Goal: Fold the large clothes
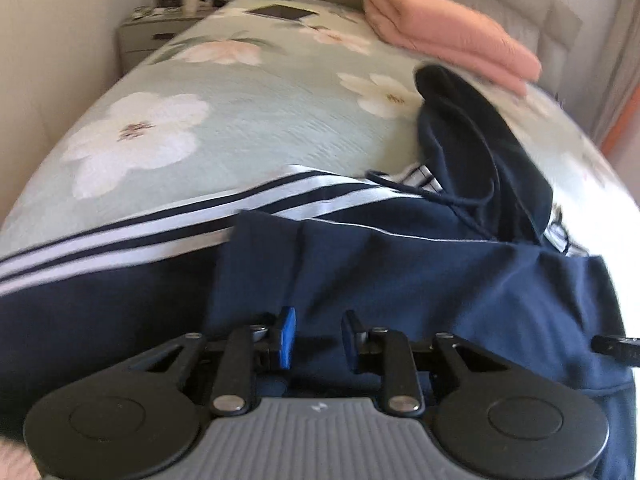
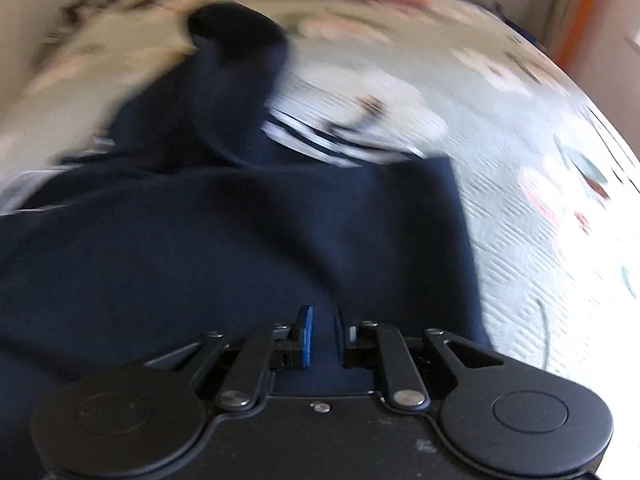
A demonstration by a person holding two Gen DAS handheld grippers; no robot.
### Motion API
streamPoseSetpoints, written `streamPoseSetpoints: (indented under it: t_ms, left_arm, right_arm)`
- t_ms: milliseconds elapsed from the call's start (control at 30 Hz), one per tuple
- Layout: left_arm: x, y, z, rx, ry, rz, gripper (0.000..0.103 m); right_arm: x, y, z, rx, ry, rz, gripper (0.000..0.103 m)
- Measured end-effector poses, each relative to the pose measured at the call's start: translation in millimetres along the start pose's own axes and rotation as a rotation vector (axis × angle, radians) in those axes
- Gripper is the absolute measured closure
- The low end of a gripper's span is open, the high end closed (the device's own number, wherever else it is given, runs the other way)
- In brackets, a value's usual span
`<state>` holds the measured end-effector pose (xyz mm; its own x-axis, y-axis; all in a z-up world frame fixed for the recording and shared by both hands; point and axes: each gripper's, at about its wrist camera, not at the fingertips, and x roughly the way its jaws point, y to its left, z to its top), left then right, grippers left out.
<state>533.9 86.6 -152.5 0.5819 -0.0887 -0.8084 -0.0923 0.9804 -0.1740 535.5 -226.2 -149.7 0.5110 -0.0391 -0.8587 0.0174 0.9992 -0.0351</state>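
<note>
A navy hoodie [image 1: 400, 272] with white-striped sleeves [image 1: 160, 232] lies spread on the flowered bed sheet [image 1: 260, 120], its hood [image 1: 480, 140] turned toward the far side. My left gripper [image 1: 318, 336] hovers low over the hoodie's body, open, with cloth showing through the gap between its blue pads. In the blurred right wrist view, my right gripper [image 2: 323, 336] sits over the hoodie [image 2: 200, 240] near its right edge. Its jaws stand only a narrow slit apart, and I cannot tell whether cloth is pinched there. A black finger of it pokes into the left wrist view at the right edge.
A folded pink blanket [image 1: 448, 36] lies at the head of the bed beside the headboard. A dark tablet [image 1: 280, 12] rests on the sheet at the far left. A nightstand [image 1: 148, 36] with cups stands by the wall. Bare sheet [image 2: 540, 240] stretches right of the hoodie.
</note>
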Motion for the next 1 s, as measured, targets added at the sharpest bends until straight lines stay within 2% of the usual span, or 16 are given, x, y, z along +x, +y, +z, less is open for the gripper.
streamPoseSetpoints:
  t_ms: [67,133,167,267,400,500,633,667,733,800,867,900,933,1000]
  left_arm:
    - [-24.6,21.3,-11.1,-0.048,-0.005,0.064,0.072]
    - [-40.9,53.6,-18.9,-0.129,0.000,0.120,0.070]
    - [-49.8,74.3,-24.7,-0.187,0.005,0.144,0.070]
    - [-69.6,130.1,-38.4,-0.339,0.022,0.217,0.070]
    - [-92.5,202.5,-55.6,-0.593,0.038,0.326,0.053]
    - [-104.9,245.5,-71.1,-0.796,-0.013,0.312,0.051]
    - [-92.6,279.1,-80.4,-0.940,-0.024,0.291,0.046]
    - [-90.3,283.4,-80.4,-0.952,-0.048,0.290,0.043]
    - [-85.9,289.1,-74.7,-0.937,-0.091,0.284,0.027]
    - [-77.7,294.9,-71.0,-0.937,-0.111,0.297,0.025]
    - [-68.0,291.3,-66.6,-0.922,-0.114,0.354,0.041]
    - [-62.6,288.9,-59.9,-0.873,-0.091,0.417,0.068]
    - [-61.2,281.4,-55.0,-0.826,-0.088,0.442,0.087]
    - [-66.3,268.9,-41.4,-0.768,-0.092,0.457,0.091]
  right_arm:
    - [-6.3,19.1,-10.1,-0.047,-0.012,0.029,0.087]
    - [5.1,37.0,-23.6,-0.097,0.032,0.039,0.087]
    - [14.1,43.1,-30.1,-0.113,0.059,0.030,0.087]
    - [12.2,62.8,-38.6,-0.238,0.008,-0.035,0.084]
    - [11.6,70.5,-36.0,-0.262,0.035,-0.061,0.084]
    - [11.9,69.6,-31.1,-0.235,0.061,-0.053,0.084]
    - [16.4,72.1,-28.9,-0.248,0.064,-0.071,0.084]
    - [17.3,74.2,-28.8,-0.259,0.061,-0.080,0.084]
    - [20.9,77.6,-27.0,-0.280,0.058,-0.096,0.084]
    - [20.8,80.5,-28.2,-0.288,0.054,-0.107,0.084]
    - [21.6,80.5,-28.3,-0.286,0.050,-0.111,0.084]
    - [21.2,80.3,-28.9,-0.281,0.048,-0.111,0.084]
    - [20.4,79.9,-29.8,-0.275,0.044,-0.111,0.084]
    - [19.1,79.0,-32.1,-0.265,0.034,-0.110,0.084]
